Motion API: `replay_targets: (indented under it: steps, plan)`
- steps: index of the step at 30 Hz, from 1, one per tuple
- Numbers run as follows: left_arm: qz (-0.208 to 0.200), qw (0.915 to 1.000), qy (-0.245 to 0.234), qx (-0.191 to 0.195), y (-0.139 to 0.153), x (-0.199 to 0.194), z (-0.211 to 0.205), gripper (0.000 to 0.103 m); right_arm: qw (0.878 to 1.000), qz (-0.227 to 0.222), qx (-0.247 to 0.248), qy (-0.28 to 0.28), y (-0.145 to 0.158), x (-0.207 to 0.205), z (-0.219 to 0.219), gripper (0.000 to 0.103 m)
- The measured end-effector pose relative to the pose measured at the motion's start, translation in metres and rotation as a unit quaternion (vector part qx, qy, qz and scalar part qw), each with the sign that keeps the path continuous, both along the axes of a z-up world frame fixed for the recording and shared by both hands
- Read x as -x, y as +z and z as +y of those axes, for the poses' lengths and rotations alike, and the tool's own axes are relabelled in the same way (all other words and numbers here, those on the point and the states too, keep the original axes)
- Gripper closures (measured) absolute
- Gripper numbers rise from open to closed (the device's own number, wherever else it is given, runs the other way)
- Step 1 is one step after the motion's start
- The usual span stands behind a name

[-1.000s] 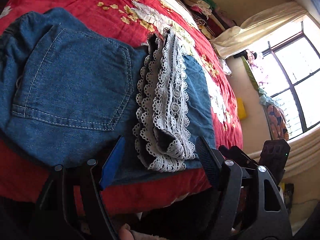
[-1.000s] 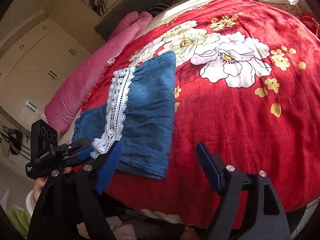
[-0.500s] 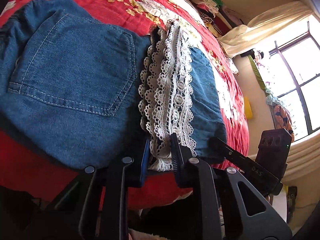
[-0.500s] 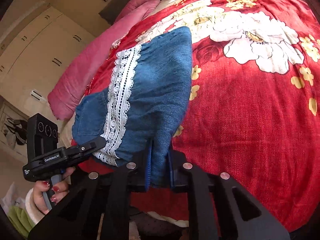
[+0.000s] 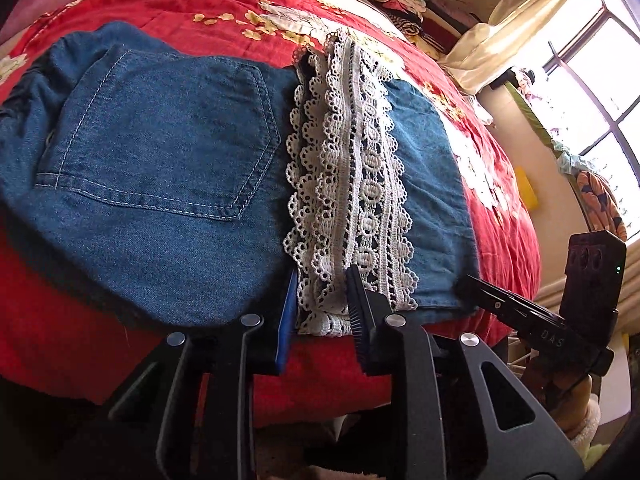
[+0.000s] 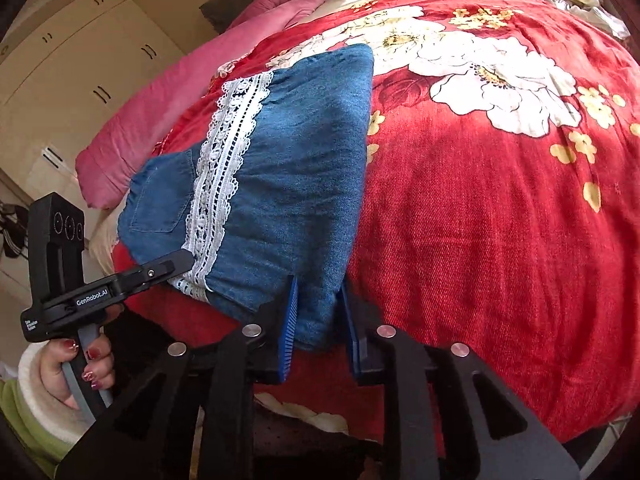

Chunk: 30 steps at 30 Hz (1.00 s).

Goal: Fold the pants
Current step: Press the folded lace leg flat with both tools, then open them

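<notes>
Folded denim pants (image 5: 160, 168) laid lengthwise along red floral bedspread (image 6: 500, 208), lace band (image 5: 352, 184) pinched by nearly closed left gripper (image 5: 320, 312), hem gripped by right gripper (image 6: 320, 312), window (image 5: 600, 80) behind.

Left gripper (image 5: 322, 312) jaws pinching pants (image 5: 160, 168) lace hem (image 5: 348, 200).

Red floral bedspread (image 6: 500, 208), pink quilt (image 6: 160, 96).

Two wrist cameras look forward along their fingers from the bed's (image 6: 500, 208) near edge, very close, across it; both show the folded pants (image 5: 160, 184) just ahead, each glimpsing the other gripper
</notes>
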<state>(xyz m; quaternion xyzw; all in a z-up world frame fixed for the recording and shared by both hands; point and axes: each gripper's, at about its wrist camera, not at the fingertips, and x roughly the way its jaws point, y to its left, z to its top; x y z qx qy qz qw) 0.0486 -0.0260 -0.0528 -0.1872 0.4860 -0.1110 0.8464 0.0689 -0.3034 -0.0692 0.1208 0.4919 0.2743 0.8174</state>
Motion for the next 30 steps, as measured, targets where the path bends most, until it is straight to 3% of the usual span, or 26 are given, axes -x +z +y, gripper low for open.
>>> replay_targets:
  steps: [2, 9, 14, 19, 30]
  plan:
    - [-0.003, 1.0000, -0.001, -0.006, 0.000, 0.001, -0.001, 0.085, 1.000, -0.010, 0.010, -0.010, 0.007, 0.004, -0.002, 0.071]
    - [-0.023, 0.9992, 0.001, -0.031, 0.013, 0.007, -0.003, 0.075, 0.997, -0.063, 0.038, -0.016, 0.038, 0.008, 0.000, 0.068]
    - [-0.048, 0.9968, 0.016, -0.062, 0.031, 0.016, 0.008, 0.074, 0.996, -0.077, 0.047, -0.013, 0.047, 0.008, 0.009, 0.061]
    - [-0.057, 0.9963, 0.029, -0.057, 0.041, 0.021, 0.017, 0.070, 0.995, -0.083, 0.051, -0.004, 0.050, 0.011, 0.021, 0.055]
    - [-0.063, 0.9942, 0.039, -0.078, 0.046, 0.028, 0.025, 0.061, 0.992, -0.100, 0.066, 0.030, 0.056, 0.016, 0.055, 0.054]
